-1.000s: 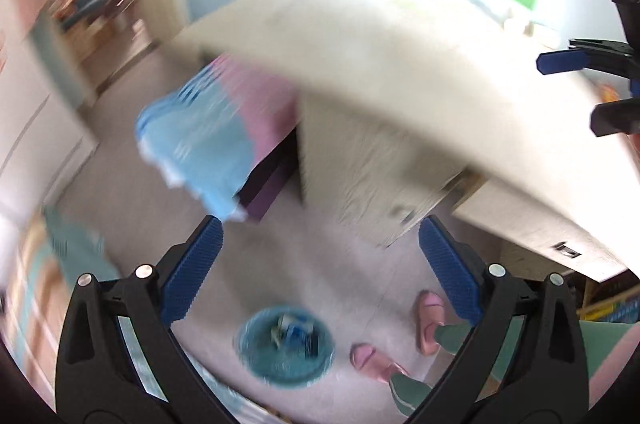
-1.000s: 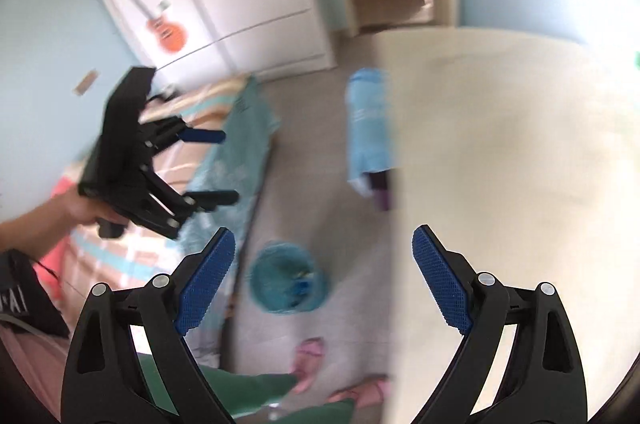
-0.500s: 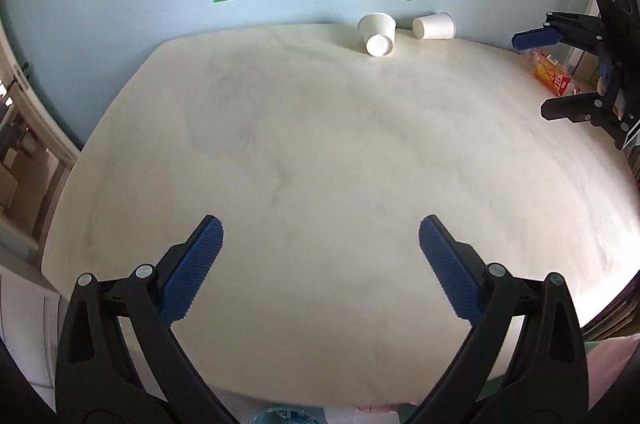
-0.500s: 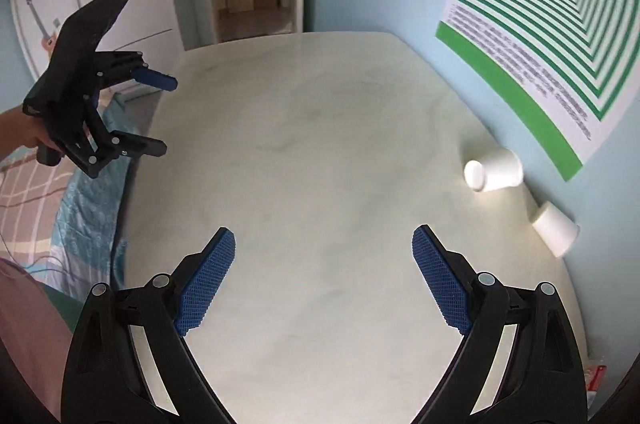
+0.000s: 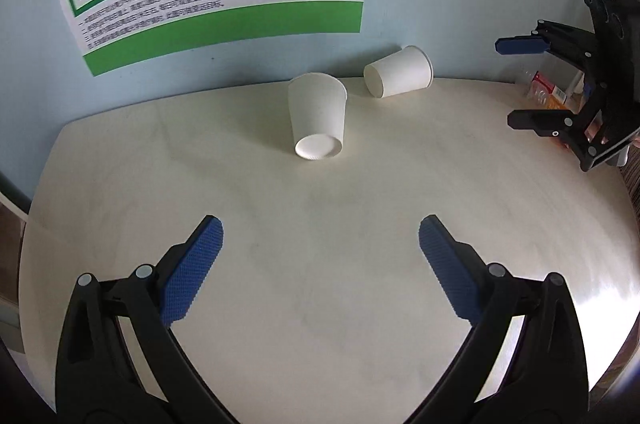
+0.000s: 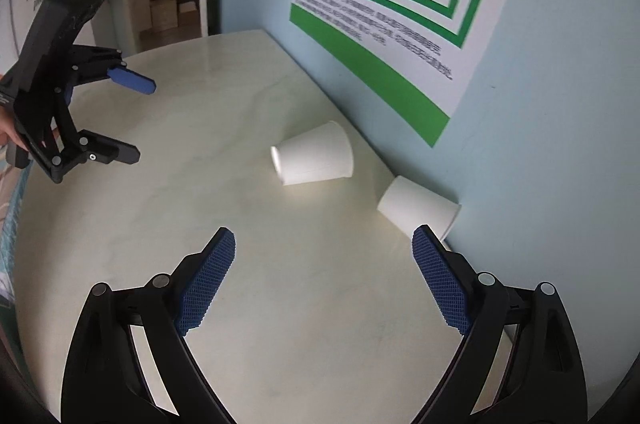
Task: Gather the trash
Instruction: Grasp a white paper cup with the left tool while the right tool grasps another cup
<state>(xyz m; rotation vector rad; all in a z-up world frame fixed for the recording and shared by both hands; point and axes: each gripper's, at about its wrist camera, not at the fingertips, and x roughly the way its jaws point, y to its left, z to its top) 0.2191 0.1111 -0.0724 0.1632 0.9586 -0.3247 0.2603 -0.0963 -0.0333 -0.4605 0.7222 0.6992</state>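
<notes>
Both my tongs spread wide, nothing held: left tongs (image 5: 320, 260) and right tongs (image 6: 324, 264) hover over the pale round table (image 5: 320, 304), lined up for approach. Trash: two white paper cups tipped on their sides near the wall, nearer cup (image 5: 318, 122) between my tongs' lines, farther cup (image 5: 400, 77) just beside it.

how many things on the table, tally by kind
white paper cups lying on their sides: 2 (nearer cup, cup by the wall)
small red and orange box at the table's right edge, partly hidden: 1
total: 3
</notes>
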